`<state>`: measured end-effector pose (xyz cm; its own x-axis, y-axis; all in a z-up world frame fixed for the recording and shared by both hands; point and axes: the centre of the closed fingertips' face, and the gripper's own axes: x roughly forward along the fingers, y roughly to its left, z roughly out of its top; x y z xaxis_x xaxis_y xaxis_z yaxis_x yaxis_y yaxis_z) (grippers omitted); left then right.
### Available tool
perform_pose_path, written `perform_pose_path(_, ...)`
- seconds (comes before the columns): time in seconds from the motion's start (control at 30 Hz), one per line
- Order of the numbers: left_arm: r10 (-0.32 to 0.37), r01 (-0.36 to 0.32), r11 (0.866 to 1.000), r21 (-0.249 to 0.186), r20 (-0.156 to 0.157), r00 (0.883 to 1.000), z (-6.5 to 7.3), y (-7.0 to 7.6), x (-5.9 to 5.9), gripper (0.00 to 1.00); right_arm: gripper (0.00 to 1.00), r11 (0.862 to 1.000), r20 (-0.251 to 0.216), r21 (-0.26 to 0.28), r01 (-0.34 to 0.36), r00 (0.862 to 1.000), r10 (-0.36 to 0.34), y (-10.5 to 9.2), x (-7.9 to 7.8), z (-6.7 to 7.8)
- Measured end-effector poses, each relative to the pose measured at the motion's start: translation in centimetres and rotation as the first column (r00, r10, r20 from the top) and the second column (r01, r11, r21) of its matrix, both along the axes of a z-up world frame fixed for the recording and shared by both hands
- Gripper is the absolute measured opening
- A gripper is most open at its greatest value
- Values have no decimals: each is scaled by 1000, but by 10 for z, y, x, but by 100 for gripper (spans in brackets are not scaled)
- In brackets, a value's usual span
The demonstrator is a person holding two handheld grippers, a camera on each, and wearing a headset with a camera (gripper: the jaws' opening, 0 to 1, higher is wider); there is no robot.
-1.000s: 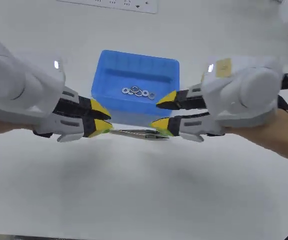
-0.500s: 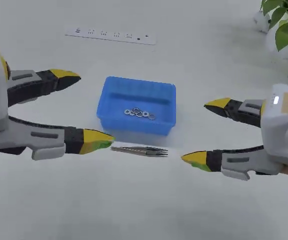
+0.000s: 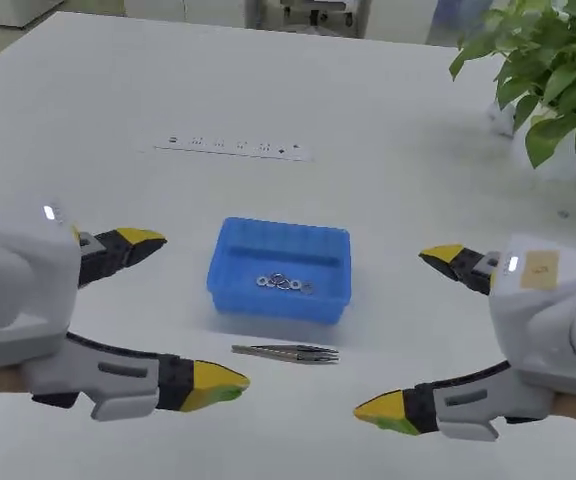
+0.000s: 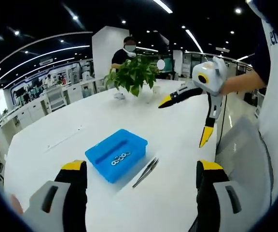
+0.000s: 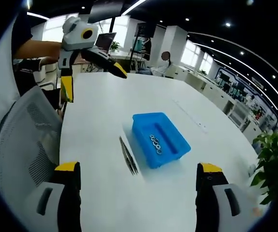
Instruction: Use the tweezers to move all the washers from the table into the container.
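Observation:
A blue container (image 3: 280,270) stands mid-table with several washers (image 3: 283,284) lying in a row inside it. Metal tweezers (image 3: 286,351) lie flat on the table just in front of it, touched by nothing. My left gripper (image 3: 193,310) is wide open to the left of the tweezers. To their right, my right gripper (image 3: 400,332) is also wide open. In the left gripper view, the container (image 4: 116,153) and tweezers (image 4: 146,172) lie ahead of the open jaws, with the right gripper (image 4: 183,123) beyond. The right gripper view has the container (image 5: 160,139), tweezers (image 5: 128,155) and left gripper (image 5: 94,84).
A white power strip (image 3: 236,147) lies on the table behind the container. A potted plant (image 3: 543,70) stands at the far right. A grey mesh chair (image 5: 18,140) sits at the near edge. A person (image 4: 124,50) stands beyond the plant.
Both grippers, close together over the tweezers a second ago, have pulled apart to the sides and opened wide. The tweezers stay on the table. The head camera has tilted up.

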<state>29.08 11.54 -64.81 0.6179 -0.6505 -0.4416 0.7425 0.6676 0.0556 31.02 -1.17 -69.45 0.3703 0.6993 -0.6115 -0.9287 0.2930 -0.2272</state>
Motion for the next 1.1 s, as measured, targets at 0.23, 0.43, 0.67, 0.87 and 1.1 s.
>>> perform_pose_path(0.23, 20, -21, 1000, -11, -21, 1000, 7, 4, -5, 100, 100, 999, 5, -27, 18, 1000, -18, -4, -5, -3)
perform_pose_path(0.43, 14, -14, 1000, 7, 10, 1000, 9, 7, -11, 100, 100, 999, 3, -37, 32, 999, -32, -9, -7, -3)
perform_pose_path(0.67, 16, -16, 999, 38, 17, 1000, 6, 15, -20, 100, 100, 999, 6, -15, 50, 999, -50, -9, -10, 1)
perform_pose_path(0.87, 29, -30, 999, 40, 15, 999, 4, 19, -21, 100, 100, 999, -6, -43, 29, 1000, -30, -7, -14, -6)
perform_pose_path(1.1, 20, -21, 999, 33, 21, 1000, 6, 17, -20, 100, 100, 998, -6, -37, 43, 999, -43, -10, -11, -3)
